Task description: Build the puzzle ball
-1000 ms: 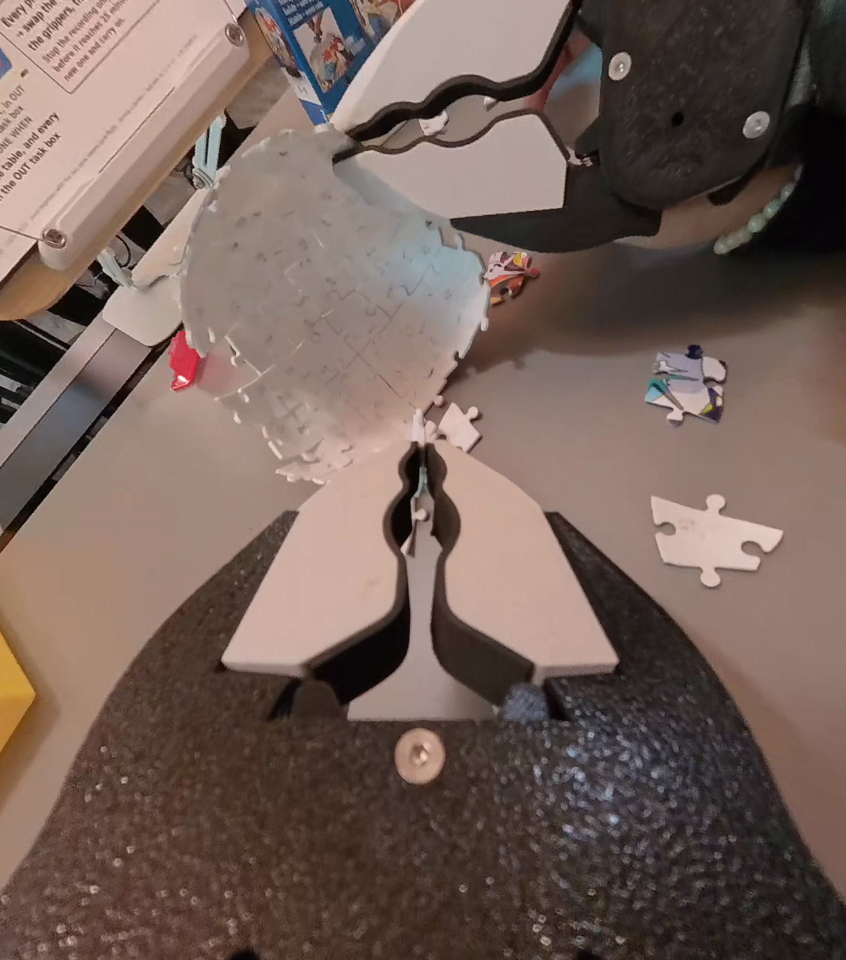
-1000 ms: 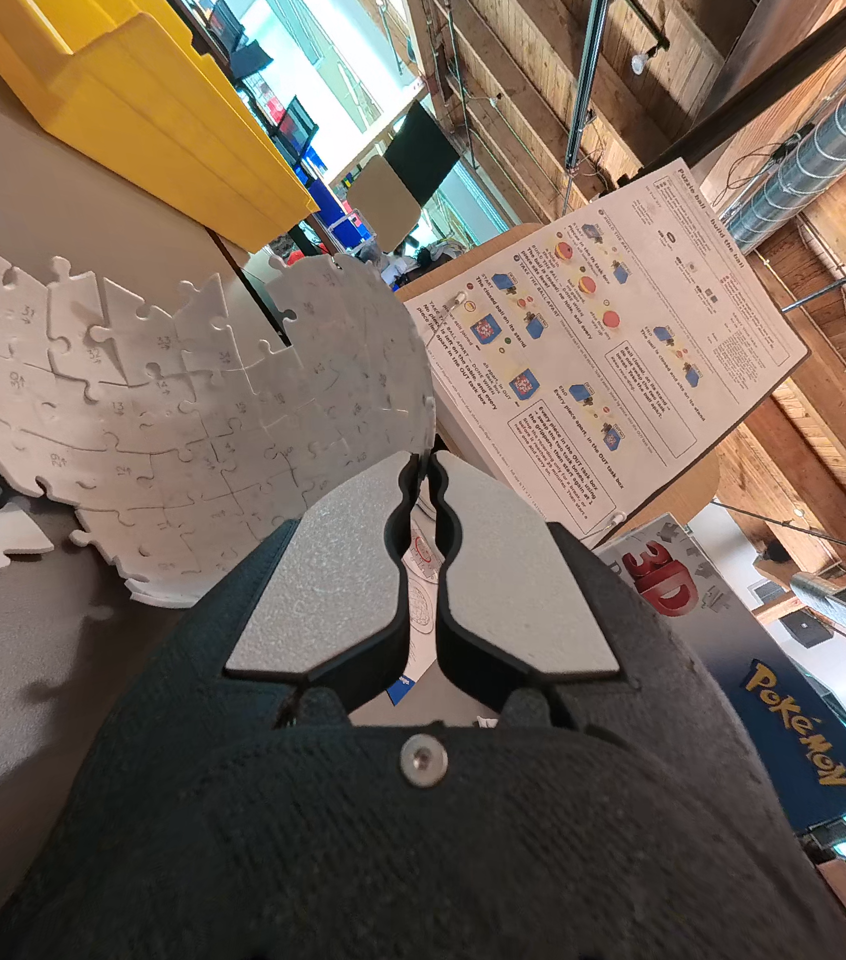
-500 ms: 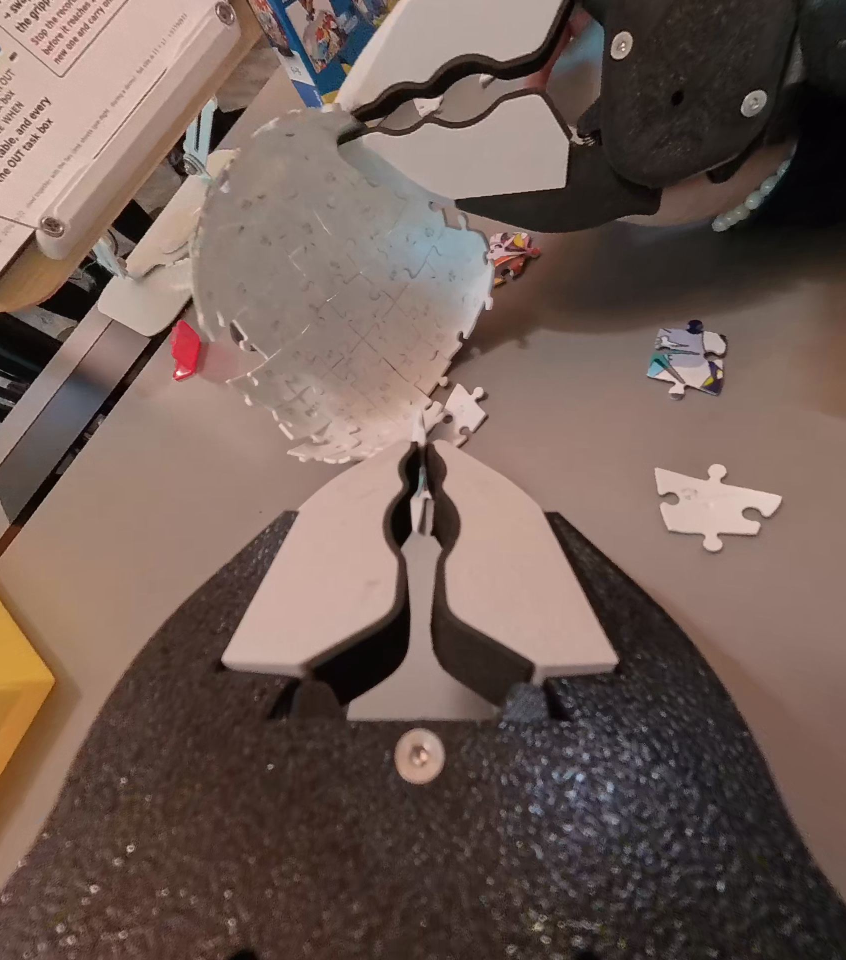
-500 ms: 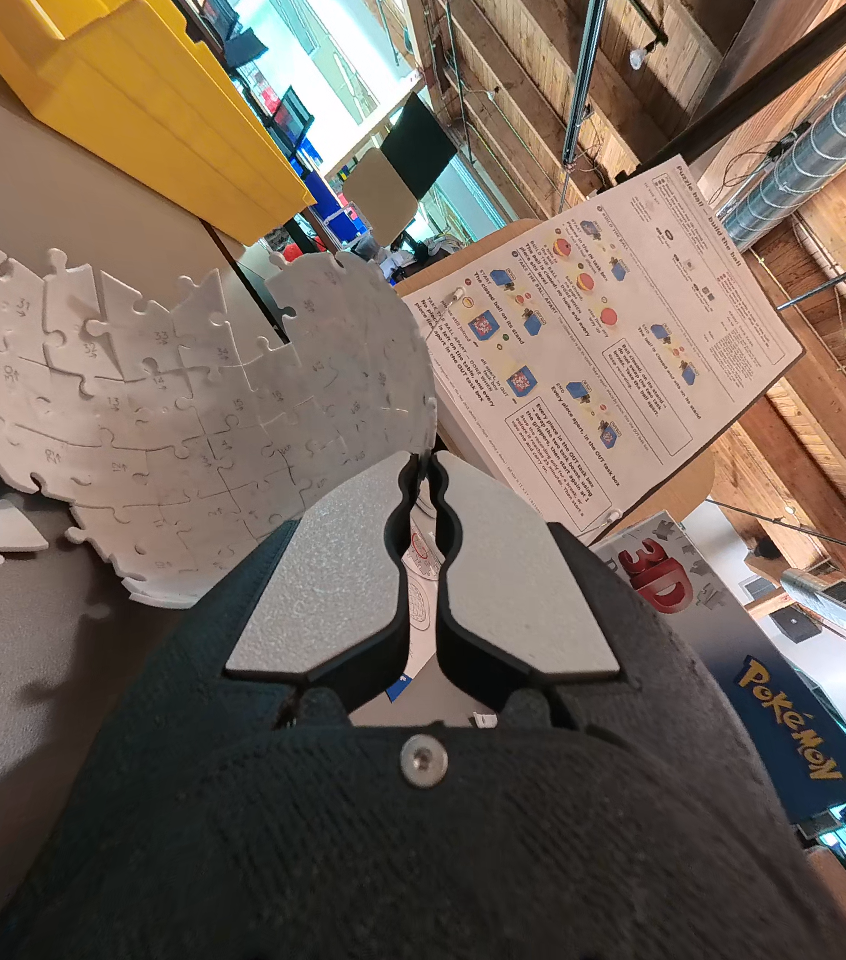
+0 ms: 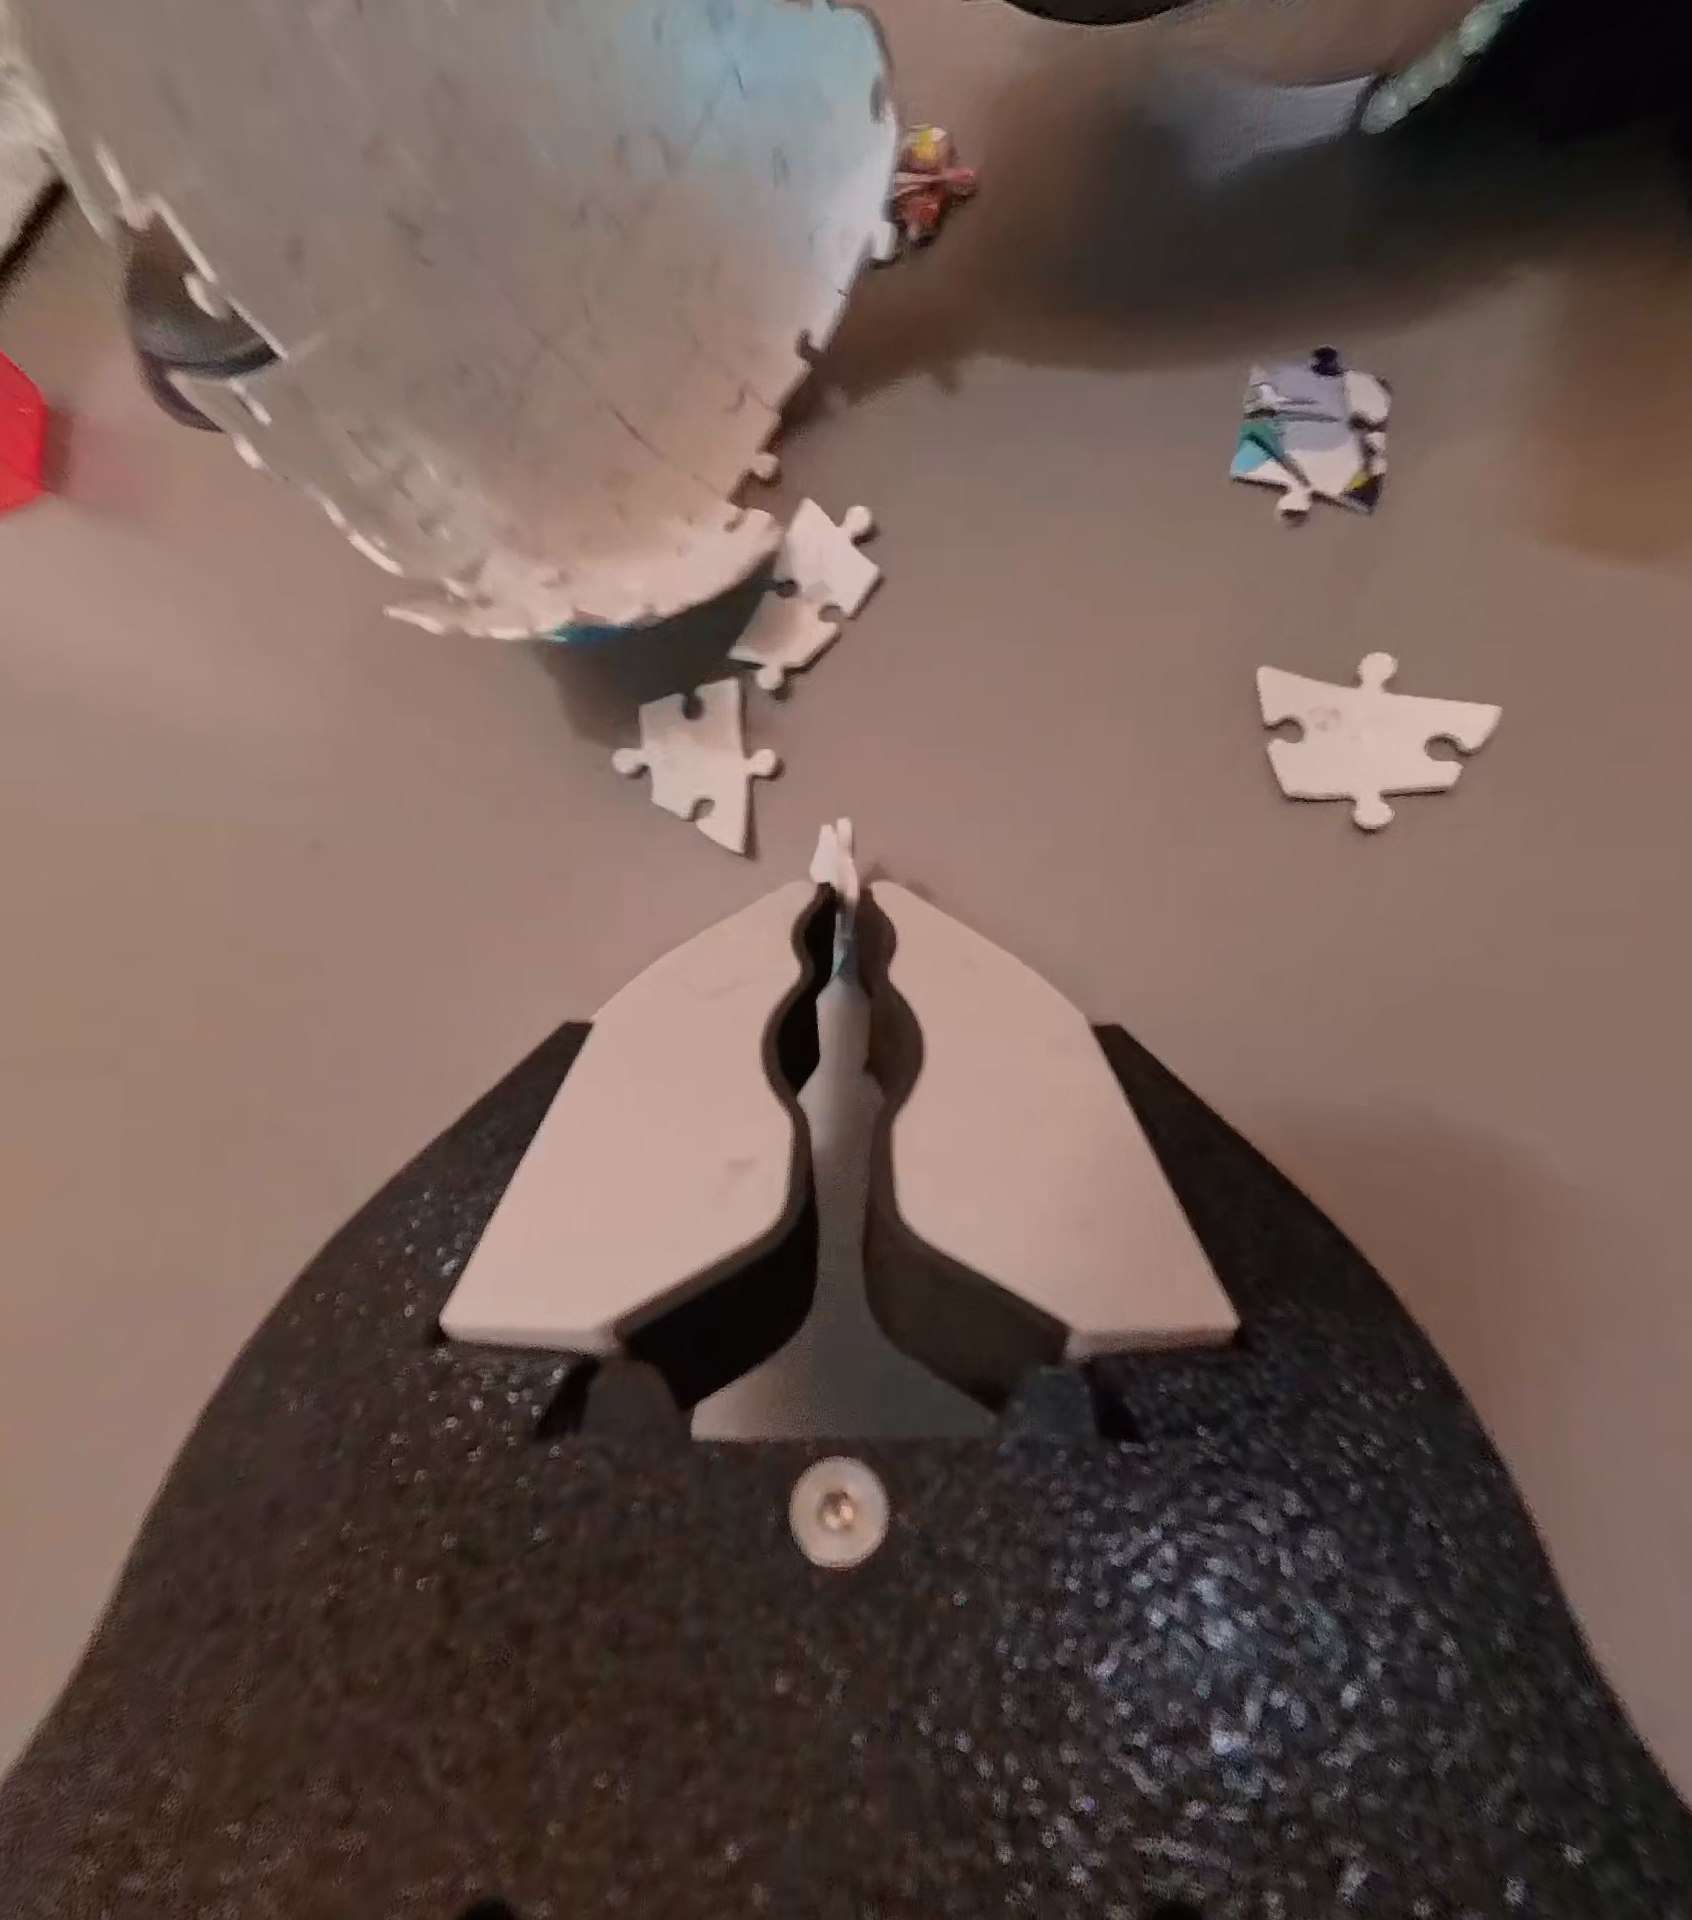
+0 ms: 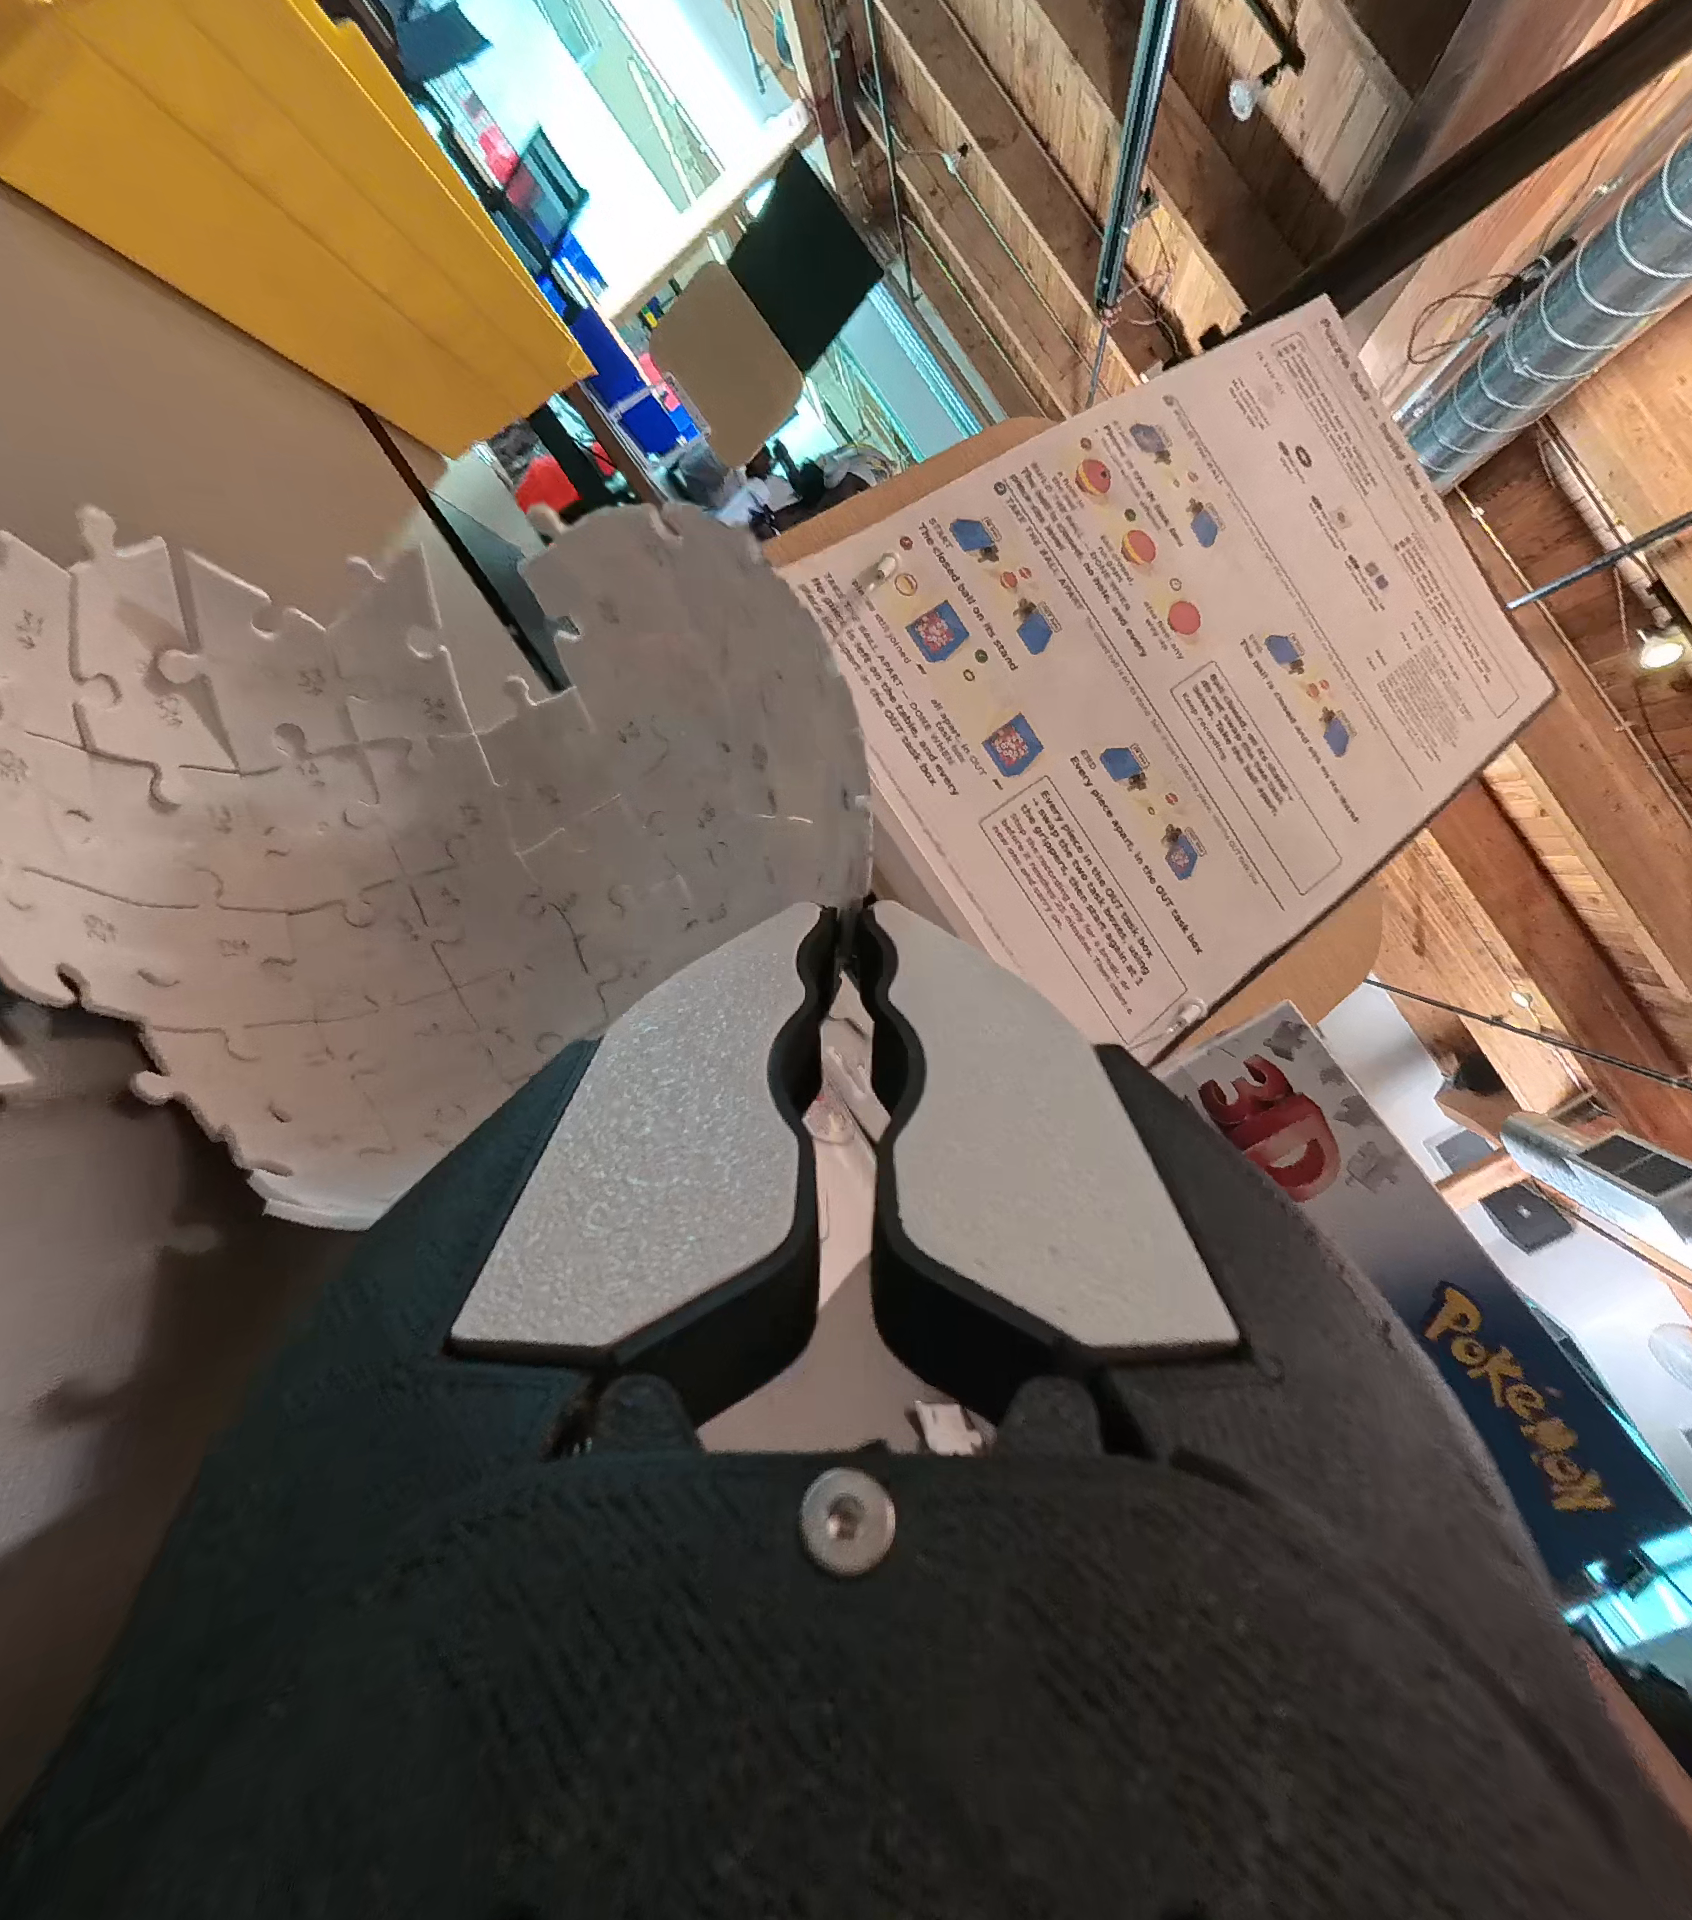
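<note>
Left gripper (image 5: 844, 896) — speckled black textured body, pale grey wavy-edged fingers (image 5: 676, 1132), silver screw (image 5: 838, 1523) near, right gripper (image 6: 852, 916) alike — black shell, grey fingers, one screw.

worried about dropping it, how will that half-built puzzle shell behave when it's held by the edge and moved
The puzzle shell is probably light: the right gripper holds it by one thin spot on the rim. It likely flexes, since it is many thin pieces joined only by tabs. A bump could pop pieces loose; its jagged open edge sits close to the loose pieces on the table.
</note>
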`<action>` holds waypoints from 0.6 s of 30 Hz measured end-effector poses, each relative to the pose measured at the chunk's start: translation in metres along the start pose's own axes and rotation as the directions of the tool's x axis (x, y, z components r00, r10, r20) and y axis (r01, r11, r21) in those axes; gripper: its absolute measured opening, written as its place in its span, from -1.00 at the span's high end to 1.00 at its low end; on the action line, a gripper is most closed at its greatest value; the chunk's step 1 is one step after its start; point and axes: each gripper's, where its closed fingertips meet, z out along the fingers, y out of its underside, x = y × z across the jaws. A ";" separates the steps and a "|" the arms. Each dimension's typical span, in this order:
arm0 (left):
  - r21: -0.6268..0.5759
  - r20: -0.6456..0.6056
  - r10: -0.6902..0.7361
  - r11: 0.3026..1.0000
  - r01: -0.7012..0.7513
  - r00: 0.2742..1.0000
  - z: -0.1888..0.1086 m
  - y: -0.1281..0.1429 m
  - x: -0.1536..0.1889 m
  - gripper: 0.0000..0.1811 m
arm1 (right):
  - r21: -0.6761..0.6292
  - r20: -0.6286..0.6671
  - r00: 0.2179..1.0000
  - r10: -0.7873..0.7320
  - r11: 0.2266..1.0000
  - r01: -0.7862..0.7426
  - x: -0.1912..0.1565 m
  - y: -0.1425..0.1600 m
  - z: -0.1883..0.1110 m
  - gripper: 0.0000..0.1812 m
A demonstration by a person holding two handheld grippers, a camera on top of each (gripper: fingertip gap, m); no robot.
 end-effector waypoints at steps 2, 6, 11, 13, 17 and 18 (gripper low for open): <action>0.026 -0.043 -0.012 1.000 0.014 0.999 -0.001 -0.001 0.006 0.97 | -0.003 -0.019 1.000 0.009 1.000 -0.009 0.004 0.001 0.000 0.97; 0.004 -0.064 0.024 1.000 -0.024 0.998 0.001 0.000 0.012 0.92 | -0.004 -0.033 0.999 -0.016 1.000 0.016 0.004 -0.001 0.000 0.97; -0.060 -0.112 0.088 0.994 -0.095 0.990 0.006 0.008 0.026 0.84 | 0.014 -0.029 1.000 -0.011 1.000 0.012 0.004 -0.004 -0.002 0.97; -0.062 -0.129 0.088 0.993 -0.097 0.988 0.004 0.007 0.029 0.80 | 0.012 -0.028 1.000 -0.002 1.000 0.002 0.004 -0.003 -0.001 0.97; 0.062 -0.134 0.024 0.998 -0.016 0.991 -0.012 -0.020 0.023 0.69 | 0.019 -0.028 1.000 -0.010 1.000 0.010 0.003 -0.005 -0.002 0.97; 0.079 -0.125 -0.008 0.997 0.018 0.992 -0.014 -0.025 0.017 0.65 | 0.022 -0.028 1.000 -0.011 1.000 0.011 0.003 -0.006 -0.002 0.97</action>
